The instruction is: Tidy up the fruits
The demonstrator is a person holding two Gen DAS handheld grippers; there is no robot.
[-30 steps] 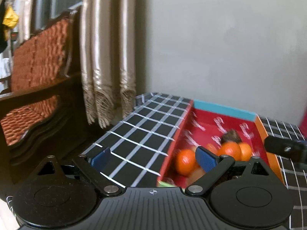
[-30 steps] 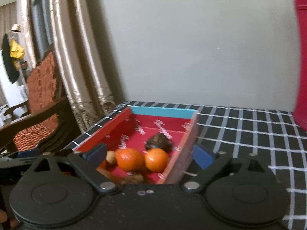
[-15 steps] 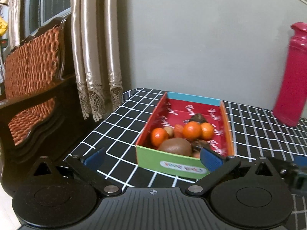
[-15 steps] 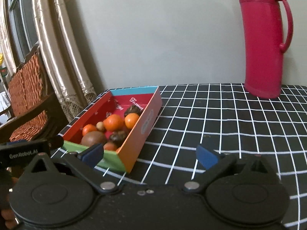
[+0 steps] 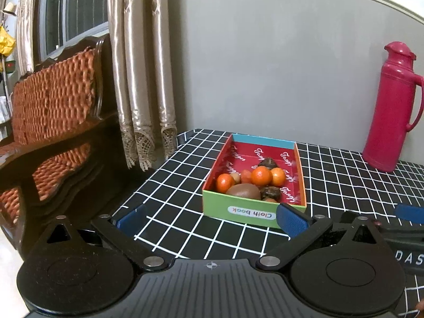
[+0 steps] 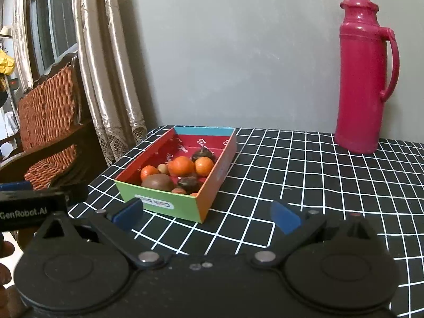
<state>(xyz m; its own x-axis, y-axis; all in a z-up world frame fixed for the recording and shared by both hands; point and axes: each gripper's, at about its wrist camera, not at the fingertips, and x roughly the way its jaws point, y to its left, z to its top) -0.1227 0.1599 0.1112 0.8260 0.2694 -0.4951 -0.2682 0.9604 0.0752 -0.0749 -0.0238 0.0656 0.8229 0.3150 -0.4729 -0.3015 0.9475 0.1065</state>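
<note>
A colourful cardboard box (image 5: 238,210) (image 6: 159,198) with a red inside stands on the black checked tablecloth. It holds several fruits: oranges (image 5: 261,176) (image 6: 180,166), a brown kiwi-like fruit (image 5: 243,191) (image 6: 157,181), dark wrinkled fruits (image 5: 268,163) and a small pale one. My left gripper (image 5: 210,221) hovers open in front of the box's green end, nothing between its blue pads. My right gripper (image 6: 206,213) is open too, just before the box's near right corner, empty. Each gripper shows at the edge of the other's view.
A tall pink thermos jug (image 5: 389,108) (image 6: 363,79) stands at the back right by the grey wall. A wooden chair with a woven orange cushion (image 5: 53,122) and curtains (image 5: 140,79) lie left of the table edge. The checked table (image 6: 318,180) stretches right of the box.
Both grippers have drawn back and up from the box; it was close under the fingers and now sits whole in front of them. The thermos has come into view.
</note>
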